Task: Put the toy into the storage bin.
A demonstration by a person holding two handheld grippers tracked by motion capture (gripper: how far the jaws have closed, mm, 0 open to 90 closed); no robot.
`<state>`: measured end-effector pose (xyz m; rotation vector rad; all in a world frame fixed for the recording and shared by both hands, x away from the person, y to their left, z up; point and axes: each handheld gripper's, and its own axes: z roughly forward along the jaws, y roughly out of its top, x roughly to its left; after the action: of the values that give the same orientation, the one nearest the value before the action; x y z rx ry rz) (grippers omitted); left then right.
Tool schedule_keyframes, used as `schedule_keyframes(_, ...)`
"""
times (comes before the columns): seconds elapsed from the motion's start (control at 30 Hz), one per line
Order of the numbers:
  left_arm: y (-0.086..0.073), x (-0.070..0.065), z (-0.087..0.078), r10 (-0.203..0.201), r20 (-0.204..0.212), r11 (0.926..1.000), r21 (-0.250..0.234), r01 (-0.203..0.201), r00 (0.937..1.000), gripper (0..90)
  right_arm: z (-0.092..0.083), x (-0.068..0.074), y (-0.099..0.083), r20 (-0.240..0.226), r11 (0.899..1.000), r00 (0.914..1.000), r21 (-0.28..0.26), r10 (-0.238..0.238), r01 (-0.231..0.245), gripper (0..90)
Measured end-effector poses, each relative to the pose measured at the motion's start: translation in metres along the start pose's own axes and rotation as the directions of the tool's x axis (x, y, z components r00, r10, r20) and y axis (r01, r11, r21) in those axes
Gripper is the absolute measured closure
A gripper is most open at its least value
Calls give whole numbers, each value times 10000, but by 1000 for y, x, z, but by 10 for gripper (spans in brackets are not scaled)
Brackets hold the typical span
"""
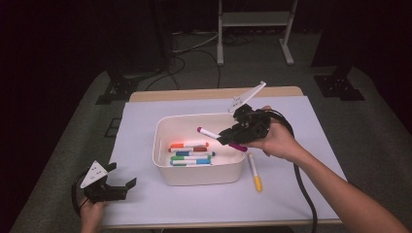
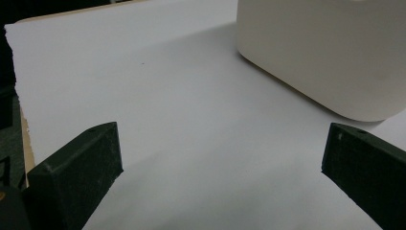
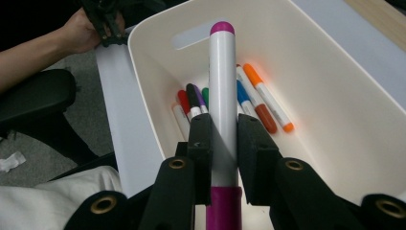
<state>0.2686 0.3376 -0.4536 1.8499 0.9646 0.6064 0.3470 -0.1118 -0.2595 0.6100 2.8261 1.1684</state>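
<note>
magenta marker (image 3: 223, 96) clamped between right gripper (image 3: 224, 139) fingers.

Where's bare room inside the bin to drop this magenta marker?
The right gripper holds the magenta marker over the white bin. The bin floor by its far wall is bare. Its near half is crowded with markers. Outside, the sheet left of the bin is free; a yellow marker lies to its right.

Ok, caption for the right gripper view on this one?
Right gripper shut on a magenta-capped white marker, held over the cream bin with several markers lying inside.
</note>
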Motion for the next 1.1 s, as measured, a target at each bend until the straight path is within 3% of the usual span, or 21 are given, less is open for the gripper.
schedule_keyframes(0.67, 0, 0, 0, 22, -18, 10000, -33, -23, 10000, 0, 70, 12, 19, -977, 9958, 9936, 656, -574, 639, 758)
schedule_keyframes(1.1, 0, 1, 0, -20, 19, 10000, -58, 20, 10000, 0, 110, 7, 23, -1363, 9899, 9876, 1076, -777, 927, 758)
